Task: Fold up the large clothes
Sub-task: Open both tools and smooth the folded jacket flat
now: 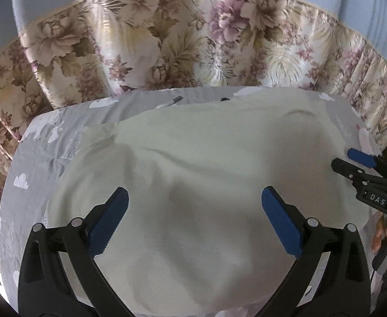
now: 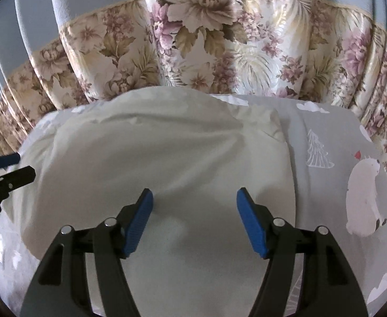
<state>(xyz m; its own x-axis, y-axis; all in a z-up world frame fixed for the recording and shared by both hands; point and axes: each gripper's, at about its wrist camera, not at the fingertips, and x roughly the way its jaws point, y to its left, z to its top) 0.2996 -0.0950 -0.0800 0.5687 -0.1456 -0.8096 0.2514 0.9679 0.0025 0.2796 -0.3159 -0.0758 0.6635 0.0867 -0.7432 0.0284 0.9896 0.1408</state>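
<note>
Blue-padded fingers (image 1: 114, 222) of the left gripper (image 1: 194, 198) stand spread and empty over the cloth (image 1: 206, 171), as do the right gripper (image 2: 194, 198) fingers. It lies bunched on the grey sheet (image 2: 325, 137), freed to settle; floral curtain (image 1: 167, 39) hangs behind.

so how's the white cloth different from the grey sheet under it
The white cloth is plain, with no print; the grey sheet carries white clouds, a tree and a bear. The white cloth lies on top, rumpled with soft creases and a turned-up far edge; the grey sheet lies underneath, flatter, showing along both sides and the far edge. Both are spread out in front of the floral curtain.
</note>
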